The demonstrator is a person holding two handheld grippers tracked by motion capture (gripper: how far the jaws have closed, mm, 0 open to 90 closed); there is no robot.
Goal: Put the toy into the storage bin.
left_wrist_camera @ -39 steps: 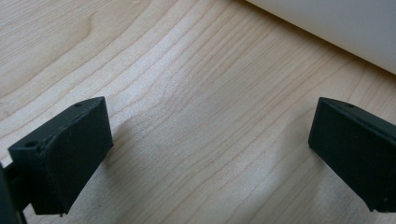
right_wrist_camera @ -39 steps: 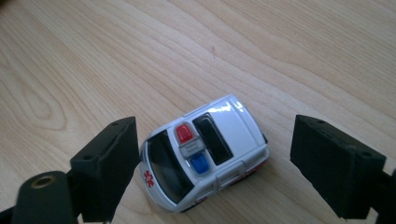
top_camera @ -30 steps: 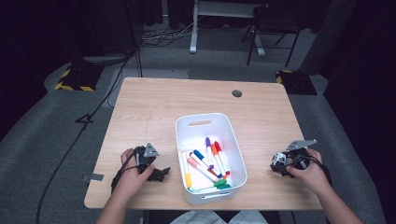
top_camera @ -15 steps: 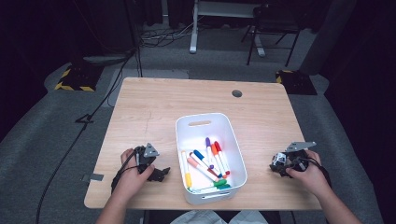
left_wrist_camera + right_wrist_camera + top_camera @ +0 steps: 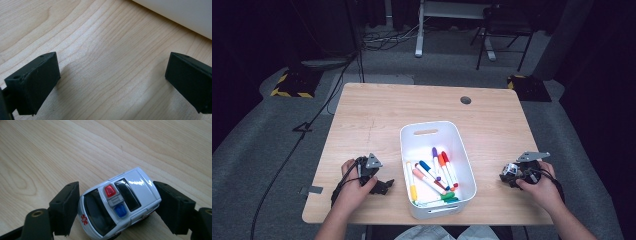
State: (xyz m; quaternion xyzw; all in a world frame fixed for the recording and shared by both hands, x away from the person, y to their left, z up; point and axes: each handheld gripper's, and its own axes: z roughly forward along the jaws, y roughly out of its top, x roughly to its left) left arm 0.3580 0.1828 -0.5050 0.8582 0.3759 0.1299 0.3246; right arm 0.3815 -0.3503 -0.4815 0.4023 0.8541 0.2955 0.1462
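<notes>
A small white toy ambulance (image 5: 120, 202) with a red and a blue roof light stands on the wooden table (image 5: 412, 107) near its front right. My right gripper (image 5: 117, 207) has just been closing around it, and both pads now touch its two ends. In the high view the toy ambulance (image 5: 510, 170) sits at the tip of my right gripper (image 5: 511, 176). My left gripper (image 5: 384, 186) rests at the front left, open, with bare wood between its jaws (image 5: 112, 77).
A white bin (image 5: 427, 126) holding several coloured markers (image 5: 434, 172) stands between the two hands; its wall (image 5: 180, 12) lies just beyond the left jaws. A round cable hole (image 5: 465, 100) is at the table's far right. Chair and desk legs stand on the floor behind.
The right hand has shifted slightly at the toy ambulance. The left hand and the bin have not moved.
</notes>
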